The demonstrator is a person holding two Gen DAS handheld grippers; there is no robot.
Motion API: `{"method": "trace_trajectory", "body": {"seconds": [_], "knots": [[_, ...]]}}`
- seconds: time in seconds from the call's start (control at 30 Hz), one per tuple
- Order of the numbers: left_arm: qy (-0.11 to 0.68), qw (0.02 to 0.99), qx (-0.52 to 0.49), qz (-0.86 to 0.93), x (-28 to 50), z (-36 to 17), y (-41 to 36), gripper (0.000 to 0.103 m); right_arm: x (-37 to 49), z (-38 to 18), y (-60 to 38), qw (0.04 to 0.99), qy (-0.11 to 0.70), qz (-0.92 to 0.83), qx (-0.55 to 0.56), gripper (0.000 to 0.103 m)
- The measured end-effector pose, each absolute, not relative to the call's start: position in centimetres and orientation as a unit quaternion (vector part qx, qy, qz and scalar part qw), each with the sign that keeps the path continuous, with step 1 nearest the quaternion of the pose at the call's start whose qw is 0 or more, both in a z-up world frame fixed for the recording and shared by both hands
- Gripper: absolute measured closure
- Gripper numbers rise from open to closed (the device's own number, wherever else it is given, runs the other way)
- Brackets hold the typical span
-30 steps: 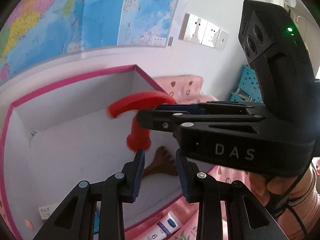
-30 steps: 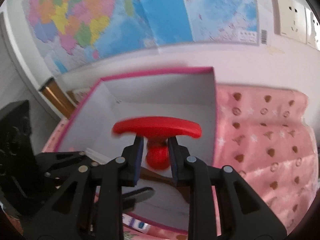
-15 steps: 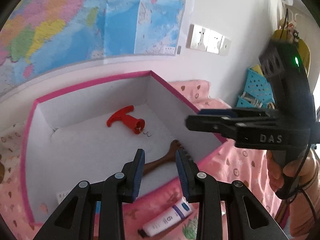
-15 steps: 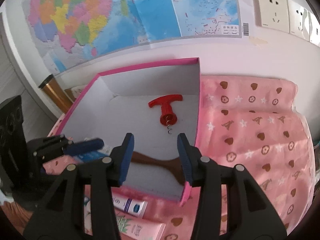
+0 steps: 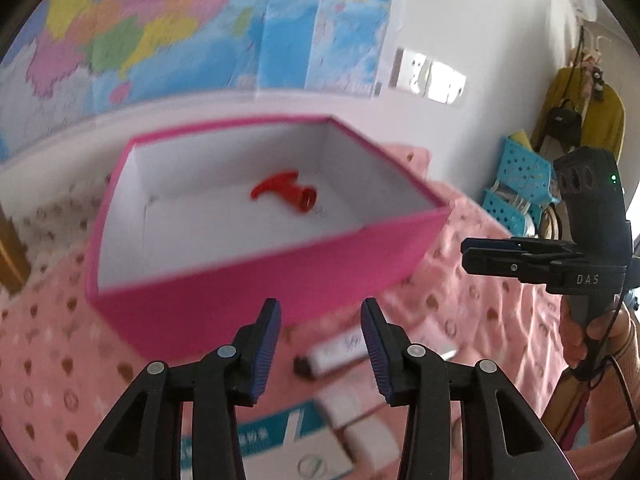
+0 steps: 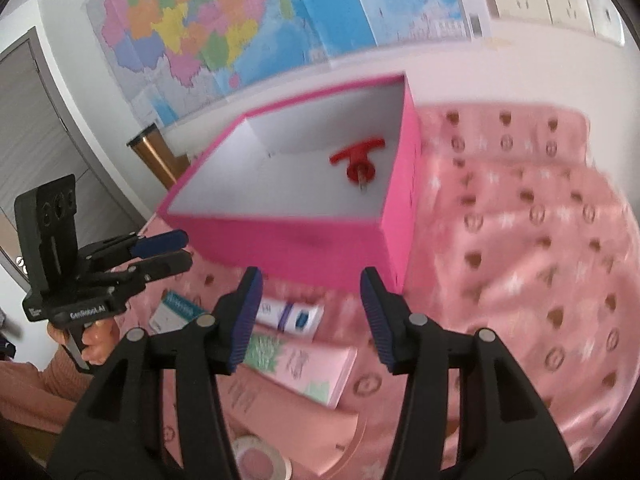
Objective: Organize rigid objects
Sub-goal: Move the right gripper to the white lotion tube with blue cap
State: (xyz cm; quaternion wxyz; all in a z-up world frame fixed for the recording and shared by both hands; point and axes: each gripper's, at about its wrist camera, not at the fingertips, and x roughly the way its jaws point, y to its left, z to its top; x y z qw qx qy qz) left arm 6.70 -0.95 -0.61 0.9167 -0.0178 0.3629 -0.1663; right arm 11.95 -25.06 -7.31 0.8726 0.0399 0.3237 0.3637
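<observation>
Corkscrew [image 5: 286,193] in red lies alone on the white floor of the pink box [image 5: 256,280], toward the box's 1 o'clock corner in the left wrist view. Both the left gripper [image 5: 320,338] and the right gripper [image 6: 310,308] hang released and empty, jaws spread, near the box's 6 o'clock wall above the tubes and cartons [image 6: 298,364] on the pink cloth [image 6: 520,260].
</observation>
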Motion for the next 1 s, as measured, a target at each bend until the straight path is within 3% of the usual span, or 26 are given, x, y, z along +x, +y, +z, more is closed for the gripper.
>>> {"method": "trace_trajectory", "body": {"seconds": [0.4,1.0], "knots": [[0.426,0.89,-0.033,-0.161,6.8,-5.0,-1.1,0.061,13.2,-11.7,-21.5,0.843,0.383,0.376,0.028,0.05],[0.446,0.871,-0.067,-0.192,7.8,-5.7,-1.3,0.061,14.8,-13.3,-19.9,0.834,0.403,0.375,0.042,0.05]]}}
